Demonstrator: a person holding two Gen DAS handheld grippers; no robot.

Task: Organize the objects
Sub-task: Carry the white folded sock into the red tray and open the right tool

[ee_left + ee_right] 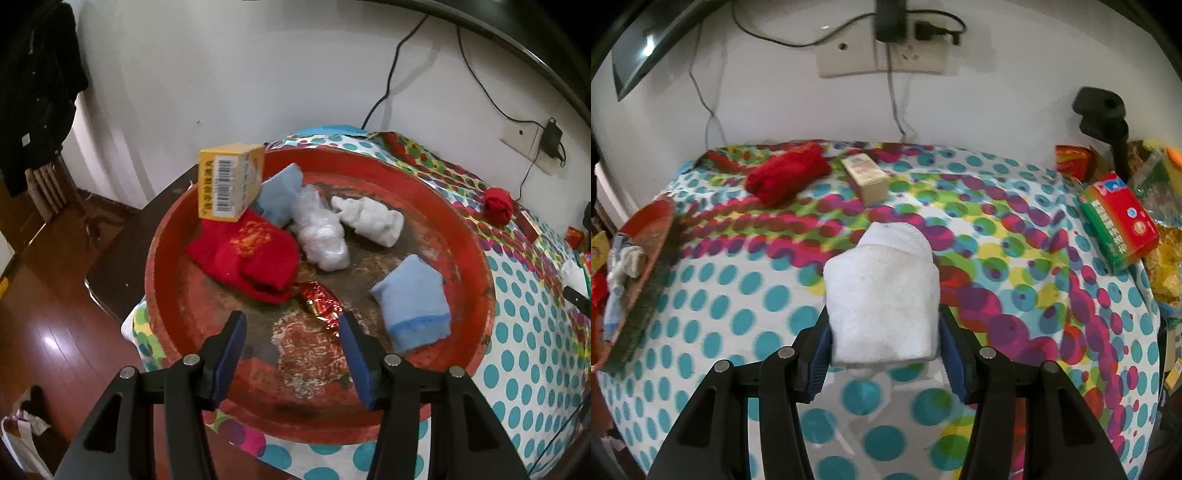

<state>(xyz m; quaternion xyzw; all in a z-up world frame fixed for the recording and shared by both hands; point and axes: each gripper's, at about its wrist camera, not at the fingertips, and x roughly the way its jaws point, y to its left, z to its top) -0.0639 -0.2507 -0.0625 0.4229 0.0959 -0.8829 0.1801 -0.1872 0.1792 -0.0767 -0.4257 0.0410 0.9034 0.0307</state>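
A round red tray [476,258] holds a red sock [243,254], two blue socks [413,302] [279,195], a white sock roll [369,219], a white plastic bundle [321,232], a red foil candy [321,304] and a yellow box [229,181]. My left gripper [291,328] is open and empty over the tray's near side, just short of the candy. My right gripper [884,332] is shut on a white rolled sock [882,295] above the dotted tablecloth. The tray's edge [646,258] shows at the left of the right wrist view.
On the dotted tablecloth [775,295] lie a red sock roll [786,177], a small beige box [866,177] and a red-green box [1119,221] with snack bags at the right. A black stand [1104,114] and wall socket cables [886,55] are behind. Wooden floor [55,314] lies left.
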